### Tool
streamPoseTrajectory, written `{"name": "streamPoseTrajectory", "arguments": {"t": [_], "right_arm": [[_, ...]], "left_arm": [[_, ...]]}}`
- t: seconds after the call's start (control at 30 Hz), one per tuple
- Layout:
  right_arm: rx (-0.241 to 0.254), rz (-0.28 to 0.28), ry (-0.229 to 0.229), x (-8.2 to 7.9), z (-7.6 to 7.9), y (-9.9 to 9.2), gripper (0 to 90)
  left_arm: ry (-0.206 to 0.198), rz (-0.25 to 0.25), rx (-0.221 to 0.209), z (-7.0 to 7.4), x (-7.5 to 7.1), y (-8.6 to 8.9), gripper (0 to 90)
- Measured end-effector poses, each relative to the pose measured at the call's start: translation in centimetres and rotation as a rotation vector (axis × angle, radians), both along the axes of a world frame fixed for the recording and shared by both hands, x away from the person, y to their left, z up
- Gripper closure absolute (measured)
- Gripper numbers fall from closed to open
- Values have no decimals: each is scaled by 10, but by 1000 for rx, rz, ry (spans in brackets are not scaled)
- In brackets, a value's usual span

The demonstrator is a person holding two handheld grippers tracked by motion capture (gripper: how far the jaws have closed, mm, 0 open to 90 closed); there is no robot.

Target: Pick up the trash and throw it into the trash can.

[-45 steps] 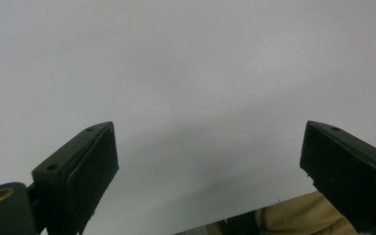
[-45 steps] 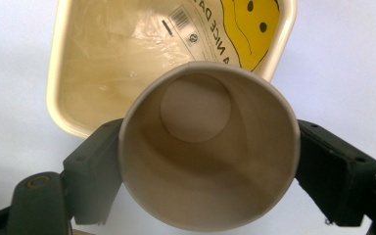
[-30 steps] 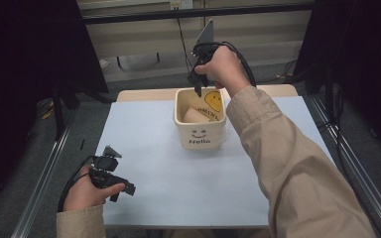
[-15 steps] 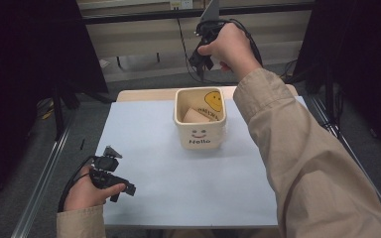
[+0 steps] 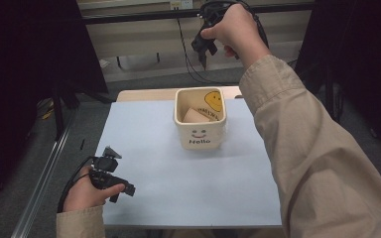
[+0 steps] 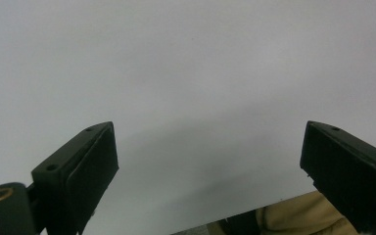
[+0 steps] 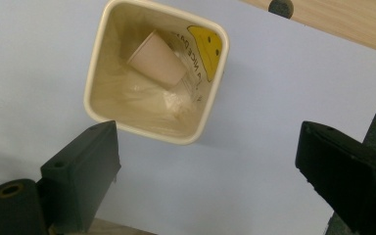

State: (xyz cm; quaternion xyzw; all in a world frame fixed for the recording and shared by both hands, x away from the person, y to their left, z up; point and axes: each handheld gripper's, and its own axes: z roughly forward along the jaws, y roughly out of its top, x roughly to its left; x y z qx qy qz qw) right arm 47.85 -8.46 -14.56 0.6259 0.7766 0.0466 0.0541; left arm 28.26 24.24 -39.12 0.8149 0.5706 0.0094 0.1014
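Bin (image 5: 201,130) sits on the counter (image 5: 178,183) around 12 o'clock from centre, cream, square. Front face reads "Hello" under a smiley; the inner far wall has a yellow smiley and text, "NICE DA…" legible in the right gripper view (rest cut off by the cup). Cup (image 7: 157,58) lies tilted inside the bin, mouth down in clear plastic wrap (image 7: 176,100).

Right gripper (image 5: 204,52) is held high above and beyond the bin, at 12 o'clock, jaws wide apart, nothing between them; its camera looks straight down into the bin (image 7: 152,73).

Left gripper (image 5: 113,179) rests low at 8 o'clock on the counter's edge, jaws also spread wide and empty, well apart from the bin.
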Motion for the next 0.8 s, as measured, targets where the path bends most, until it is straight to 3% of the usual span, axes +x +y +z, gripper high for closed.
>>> {"name": "streamPoseTrajectory", "arguments": {"t": [0.43, 0.8], "right_arm": [[-2, 16, 1, -4, -2, -6, 86], [-11, -5, 14, -22, -27, -45, 85]], "left_arm": [[7, 10, -11, -4, 0, -1, 69], [-4, -3, -8, -1, 1, -3, 68]]}}
